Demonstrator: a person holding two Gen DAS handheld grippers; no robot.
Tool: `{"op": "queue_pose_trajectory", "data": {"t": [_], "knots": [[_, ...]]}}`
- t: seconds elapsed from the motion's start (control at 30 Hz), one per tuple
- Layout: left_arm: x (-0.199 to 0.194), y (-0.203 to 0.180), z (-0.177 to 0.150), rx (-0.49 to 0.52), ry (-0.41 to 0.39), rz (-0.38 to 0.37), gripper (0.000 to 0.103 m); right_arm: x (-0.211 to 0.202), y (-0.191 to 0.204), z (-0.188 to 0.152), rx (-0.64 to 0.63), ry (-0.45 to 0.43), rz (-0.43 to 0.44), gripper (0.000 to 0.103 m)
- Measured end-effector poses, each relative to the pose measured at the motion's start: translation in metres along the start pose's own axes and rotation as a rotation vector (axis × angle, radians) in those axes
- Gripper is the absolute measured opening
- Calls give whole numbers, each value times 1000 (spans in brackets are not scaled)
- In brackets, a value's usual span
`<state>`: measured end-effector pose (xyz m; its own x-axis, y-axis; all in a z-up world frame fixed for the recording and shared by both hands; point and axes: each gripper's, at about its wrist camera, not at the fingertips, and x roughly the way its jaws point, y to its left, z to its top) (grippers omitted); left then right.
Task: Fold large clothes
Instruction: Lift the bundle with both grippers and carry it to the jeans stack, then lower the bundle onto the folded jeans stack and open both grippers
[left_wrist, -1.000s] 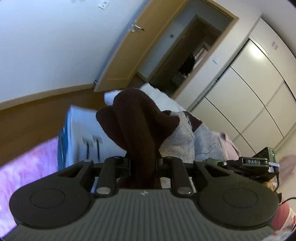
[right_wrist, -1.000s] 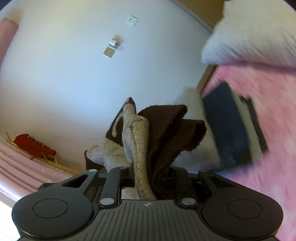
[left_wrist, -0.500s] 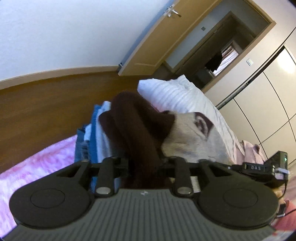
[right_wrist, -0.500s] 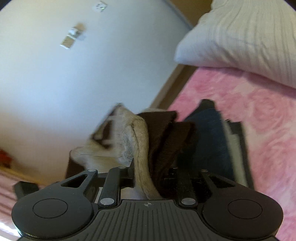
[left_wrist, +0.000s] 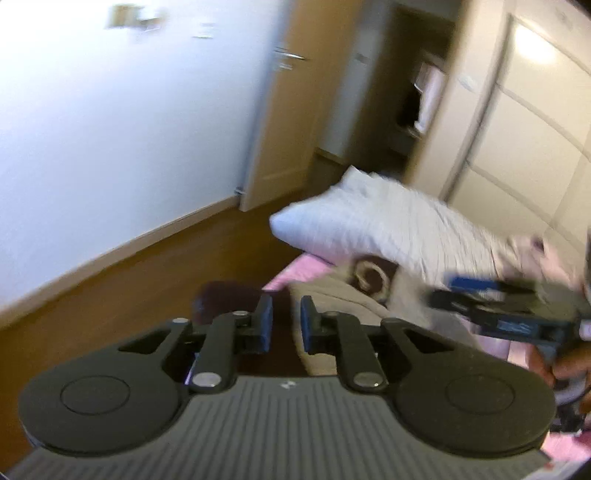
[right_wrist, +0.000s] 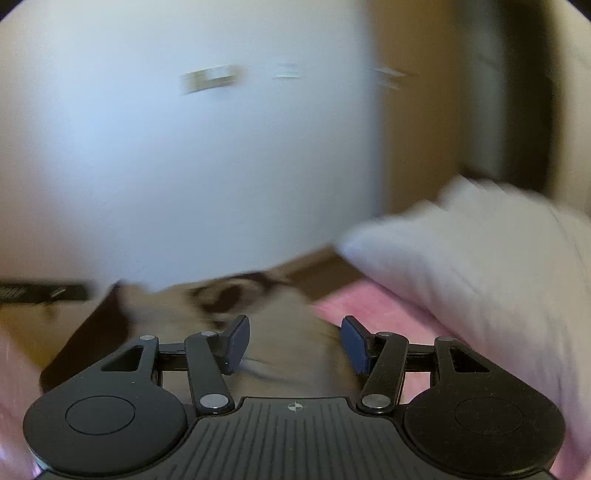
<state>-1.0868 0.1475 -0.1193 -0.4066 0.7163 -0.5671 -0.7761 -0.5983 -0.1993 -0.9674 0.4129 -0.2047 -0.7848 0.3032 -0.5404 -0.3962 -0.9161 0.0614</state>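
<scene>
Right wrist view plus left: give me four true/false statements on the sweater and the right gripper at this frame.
1. The right gripper stands wide open, clamping nothing. True; its jaws have just been opening.
2. The sweater hangs from the right gripper. False: it lies on the pink bedspread.
3. A white pillow lies beyond the sweater. True.
4. The door is shut. False: it stands open.

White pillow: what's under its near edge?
The white pillow overlaps the beige-and-brown sweater, which lies on the pink bedspread. How far the sweater runs beneath the pillow is covered.
</scene>
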Motion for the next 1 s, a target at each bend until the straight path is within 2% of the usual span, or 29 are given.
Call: {"op": "queue_pose_trajectory", "data": {"t": [0.07,0.13,0.2,0.3,0.43,0.53,0.6,0.7,0.8,0.9,1.0], "knots": [[27,-9,-1,48,3,60,11,26,13,3,-47,4,13,53],[57,-2,1,19,38,113,12,61,12,0,-34,53,-33,52],[79,8,0,-15,51,119,16,80,-1,-6,40,89,-45,52],[92,12,-5,-5,52,111,19,91,-20,-9,181,126,-60,52],[85,27,-11,-65,41,83,26,92,-27,-10,187,128,-60,53],[68,33,0,-106,63,64,27,73,-25,-4,212,125,-71,53],[52,25,10,-83,74,77,30,42,-19,0,226,120,-92,53],[20,9,12,-39,103,109,31,-4,-5,-2,217,136,-74,53],[-10,-5,2,-74,150,121,41,-39,14,-12,194,172,-56,53],[-30,-23,-16,-94,223,134,43,-63,35,-28,231,236,-50,54],[-51,-40,-32,-100,264,161,46,-80,43,-39,294,265,-73,54]]}}
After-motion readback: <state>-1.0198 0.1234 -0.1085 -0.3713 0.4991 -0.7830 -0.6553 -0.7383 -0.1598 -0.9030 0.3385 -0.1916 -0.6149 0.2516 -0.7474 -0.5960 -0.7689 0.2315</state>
